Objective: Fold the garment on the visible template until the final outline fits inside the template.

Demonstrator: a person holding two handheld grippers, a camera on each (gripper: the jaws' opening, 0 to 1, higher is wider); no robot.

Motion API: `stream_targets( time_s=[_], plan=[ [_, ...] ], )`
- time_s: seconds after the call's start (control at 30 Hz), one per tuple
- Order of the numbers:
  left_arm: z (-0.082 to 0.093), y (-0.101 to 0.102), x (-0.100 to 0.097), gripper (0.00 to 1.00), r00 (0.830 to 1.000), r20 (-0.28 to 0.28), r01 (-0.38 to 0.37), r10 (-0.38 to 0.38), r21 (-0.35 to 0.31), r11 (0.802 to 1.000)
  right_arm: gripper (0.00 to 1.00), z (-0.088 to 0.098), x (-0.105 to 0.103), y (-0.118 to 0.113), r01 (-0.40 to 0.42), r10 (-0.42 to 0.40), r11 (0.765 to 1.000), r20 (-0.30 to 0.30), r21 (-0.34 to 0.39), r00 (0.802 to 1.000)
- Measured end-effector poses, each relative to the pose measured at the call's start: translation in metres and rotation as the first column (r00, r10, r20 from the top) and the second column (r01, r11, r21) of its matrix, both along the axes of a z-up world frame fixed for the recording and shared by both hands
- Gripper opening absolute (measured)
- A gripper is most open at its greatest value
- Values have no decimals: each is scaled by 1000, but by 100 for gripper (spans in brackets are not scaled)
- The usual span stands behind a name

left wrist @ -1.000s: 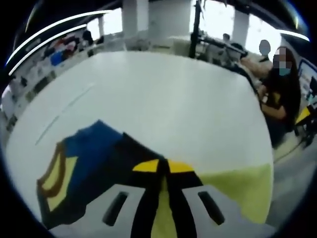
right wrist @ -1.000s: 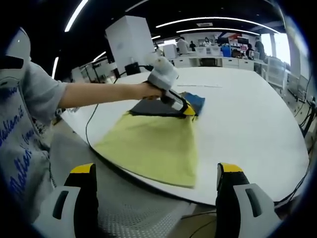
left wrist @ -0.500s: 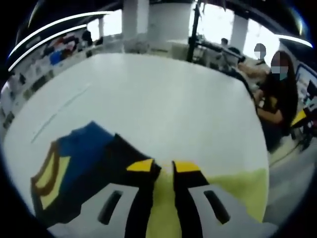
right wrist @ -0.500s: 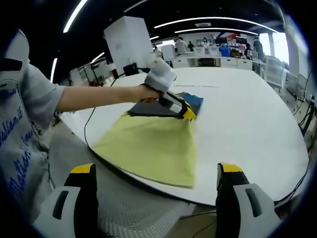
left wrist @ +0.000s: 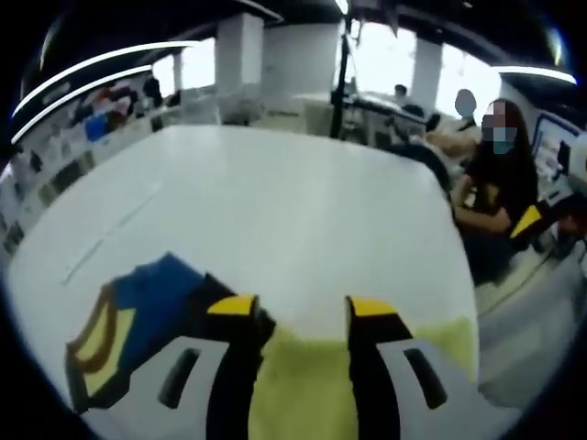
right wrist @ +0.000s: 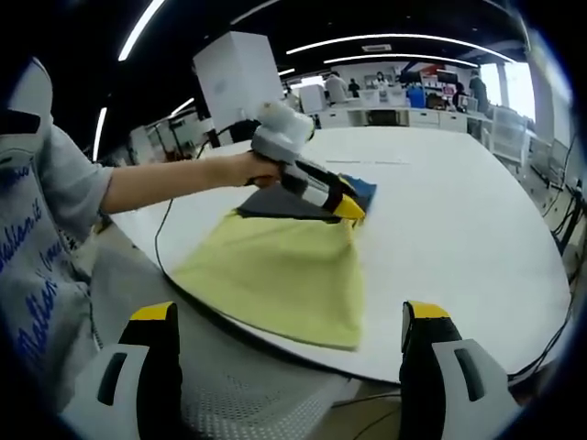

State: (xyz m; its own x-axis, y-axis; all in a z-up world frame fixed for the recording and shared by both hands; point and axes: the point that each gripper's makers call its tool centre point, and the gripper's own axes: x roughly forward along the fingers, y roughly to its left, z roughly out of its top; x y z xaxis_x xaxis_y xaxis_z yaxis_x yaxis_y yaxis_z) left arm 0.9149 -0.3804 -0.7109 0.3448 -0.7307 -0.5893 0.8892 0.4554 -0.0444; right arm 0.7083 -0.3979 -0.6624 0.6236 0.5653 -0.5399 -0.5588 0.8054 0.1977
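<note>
— Where the right gripper view looks across the white table [right wrist: 459, 238], what lies on it?

— A garment [right wrist: 284, 275], yellow-green over most of its spread, with a dark panel [right wrist: 280, 203] and a blue part [right wrist: 362, 188] at its far end. Its near edge reaches the table's near rim. I cannot make out a template outline.

— And the left gripper [right wrist: 353, 209]?

— Held in a hand [right wrist: 248, 168] from the left, it sits at the far end of the yellow cloth, beside the dark panel. In the left gripper view its own jaws [left wrist: 298, 307] stand parted, released, with yellow cloth [left wrist: 303, 385] between them and nothing pinched. Whether the tips touch the fabric, I cannot tell.

— What is left of those jaws?

— The blue part [left wrist: 151, 298] with a yellow and brown patch [left wrist: 96, 335], lying on the table [left wrist: 275, 202].

— The right gripper [right wrist: 289, 316]?

— Its jaws are wide apart, holding nothing, near the table's rim and well apart from the garment.

— Anyone else?

— A seated person [left wrist: 495, 192] at the table's far right.
</note>
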Motion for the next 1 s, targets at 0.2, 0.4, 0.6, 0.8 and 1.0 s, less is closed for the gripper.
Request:
stream_targets(
  time_s=[0.2, 0.4, 0.6, 0.8, 1.0],
  plan=[
    [7, 3, -5, 45, 1000, 7, 11, -11, -2, 1000, 100, 2, -1, 1, -4, 4, 1000, 7, -1, 1000],
    [13, 9, -14, 59, 1000, -6, 23, -23, 3, 1000, 100, 3, -2, 0, -6, 6, 1000, 11, -5, 1000],
    [8, 19, -22, 64, 998, 4, 59, -60, 59, 996, 100, 5, -1, 1, -10, 10, 1000, 17, -5, 1000],
    [8, 30, -29, 77, 999, -22, 47, -46, 64, 997, 100, 7, -1, 2, -16, 16, 1000, 22, -12, 1000],
    [2, 48, -34, 89, 999, -13, 48, -47, 122, 991, 100, 9, -1, 7, -36, 36, 999, 25, -16, 999]
  ],
)
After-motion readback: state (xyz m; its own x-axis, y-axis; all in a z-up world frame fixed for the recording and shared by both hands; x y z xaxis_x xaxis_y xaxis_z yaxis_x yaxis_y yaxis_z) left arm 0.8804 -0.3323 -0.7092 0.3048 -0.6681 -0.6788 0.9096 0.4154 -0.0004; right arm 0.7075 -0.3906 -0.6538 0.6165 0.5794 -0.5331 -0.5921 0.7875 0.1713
